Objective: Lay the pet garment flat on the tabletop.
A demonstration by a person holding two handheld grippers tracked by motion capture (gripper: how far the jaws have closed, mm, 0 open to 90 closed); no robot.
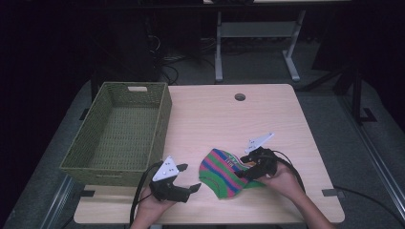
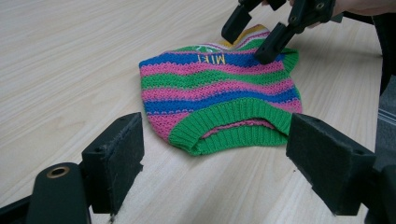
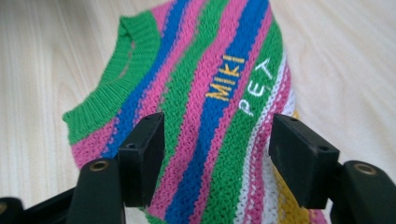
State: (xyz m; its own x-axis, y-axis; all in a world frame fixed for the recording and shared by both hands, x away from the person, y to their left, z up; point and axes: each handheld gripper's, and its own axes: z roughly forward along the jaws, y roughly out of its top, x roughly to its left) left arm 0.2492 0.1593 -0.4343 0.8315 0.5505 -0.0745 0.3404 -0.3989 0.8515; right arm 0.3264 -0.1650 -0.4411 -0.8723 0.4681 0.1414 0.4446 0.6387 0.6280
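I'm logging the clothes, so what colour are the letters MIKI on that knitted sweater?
Yellow-orange, stitched on a blue stripe of the sweater; the right gripper view shows it best.

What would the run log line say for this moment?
left gripper: open, beside sweater | right gripper: open over striped sweater, not gripping | basket: holds nothing

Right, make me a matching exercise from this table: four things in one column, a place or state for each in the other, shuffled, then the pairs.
Things
1. striped knitted sweater
2. woven basket
3. left gripper
4. right gripper

Places or states
A. at the table's left side, nothing in it
B. open, jaws above the stripes near the lettering
C. lying flat on the table between the two grippers
D. open, aimed at the green ribbed hem, apart from it

Pairs: 1-C, 2-A, 3-D, 4-B
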